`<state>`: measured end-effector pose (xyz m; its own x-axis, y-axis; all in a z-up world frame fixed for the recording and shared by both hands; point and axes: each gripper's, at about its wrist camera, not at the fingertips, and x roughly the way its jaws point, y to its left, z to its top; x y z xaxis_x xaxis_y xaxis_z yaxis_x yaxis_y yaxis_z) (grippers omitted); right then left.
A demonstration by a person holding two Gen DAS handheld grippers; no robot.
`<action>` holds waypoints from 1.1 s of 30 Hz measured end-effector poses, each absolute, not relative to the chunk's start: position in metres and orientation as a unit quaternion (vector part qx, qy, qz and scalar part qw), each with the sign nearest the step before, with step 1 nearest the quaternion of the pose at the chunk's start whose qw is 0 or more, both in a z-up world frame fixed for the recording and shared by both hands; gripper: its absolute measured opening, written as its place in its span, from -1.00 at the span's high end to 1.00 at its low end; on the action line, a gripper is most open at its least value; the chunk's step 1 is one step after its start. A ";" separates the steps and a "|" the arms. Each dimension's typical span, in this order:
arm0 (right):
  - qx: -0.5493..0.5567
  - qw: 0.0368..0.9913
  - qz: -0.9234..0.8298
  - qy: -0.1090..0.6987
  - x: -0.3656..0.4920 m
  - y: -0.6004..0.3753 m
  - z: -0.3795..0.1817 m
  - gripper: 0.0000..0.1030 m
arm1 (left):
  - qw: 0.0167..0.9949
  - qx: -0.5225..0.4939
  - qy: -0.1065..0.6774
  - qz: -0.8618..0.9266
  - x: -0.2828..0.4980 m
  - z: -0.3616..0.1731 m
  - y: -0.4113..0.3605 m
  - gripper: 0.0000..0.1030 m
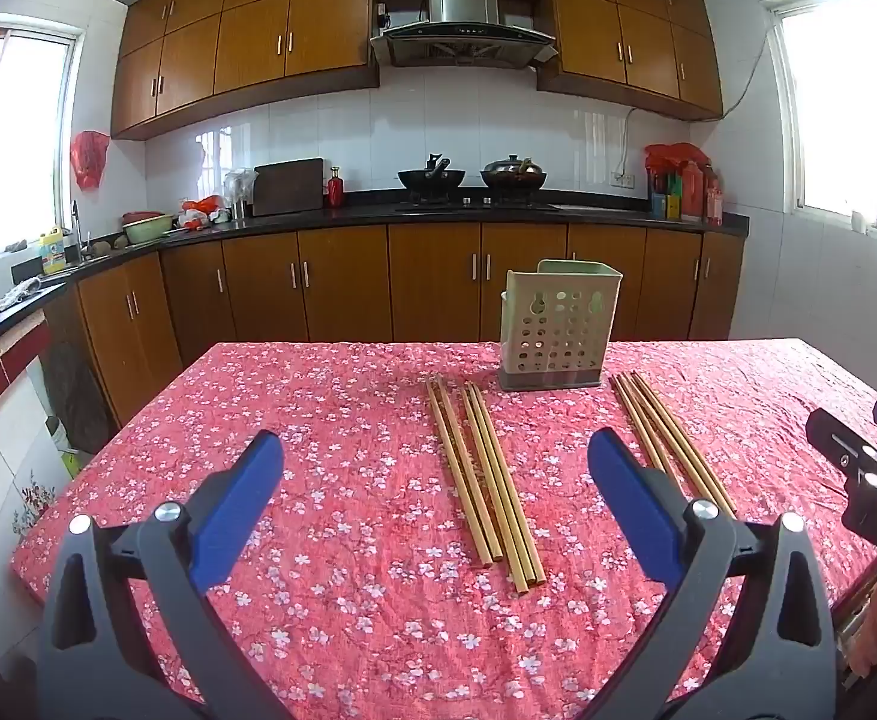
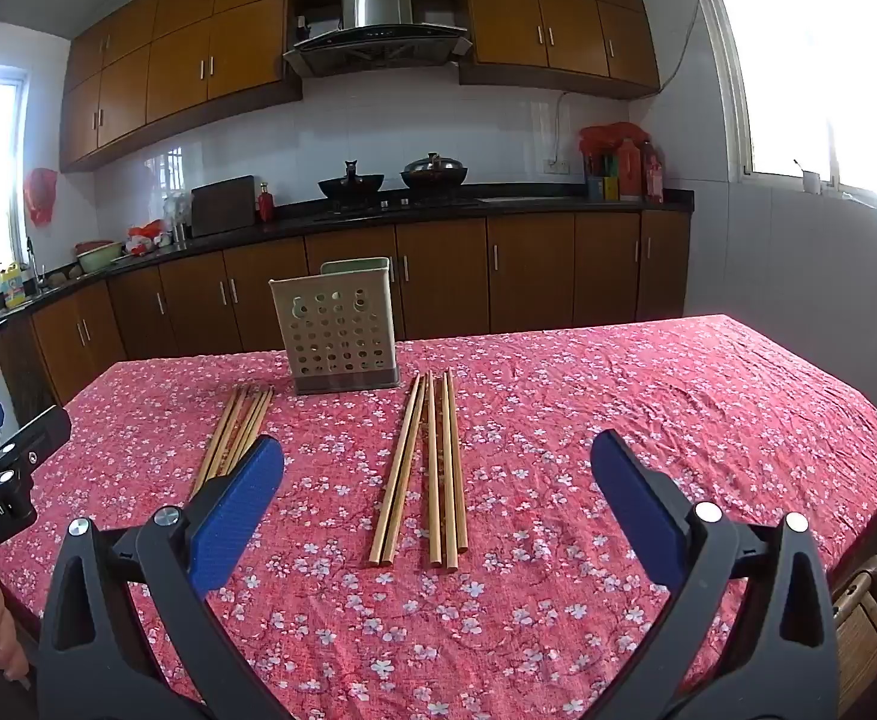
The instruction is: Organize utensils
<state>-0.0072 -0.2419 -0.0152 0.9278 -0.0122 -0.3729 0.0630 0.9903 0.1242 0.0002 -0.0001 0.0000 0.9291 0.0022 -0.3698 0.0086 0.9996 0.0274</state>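
Both my jaws hang wide and empty over the tabletop's [image 1: 330, 540] near edge, so I'd pinch each chopstick bundle [image 1: 486, 474] [image 2: 423, 468] mid-length, keeping sticks together, then tip them upright into the holder [image 1: 555, 333] mid-table.

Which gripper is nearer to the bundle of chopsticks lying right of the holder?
Right. The right gripper hovers open directly in front of that bundle; the left gripper faces the other bundle, further left.
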 end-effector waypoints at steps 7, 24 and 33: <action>0.068 0.980 -0.019 0.189 -0.007 -0.242 -0.015 -0.97 | 0.982 0.015 0.187 -0.002 0.000 0.000 0.000 -0.93; 0.068 0.980 -0.019 0.188 -0.008 -0.242 -0.015 -0.97 | 0.982 0.016 0.186 -0.003 0.001 0.001 -0.001 -0.93; 0.068 0.980 -0.019 0.188 -0.008 -0.242 -0.015 -0.97 | 0.982 0.015 0.186 -0.003 0.000 0.000 0.000 -0.93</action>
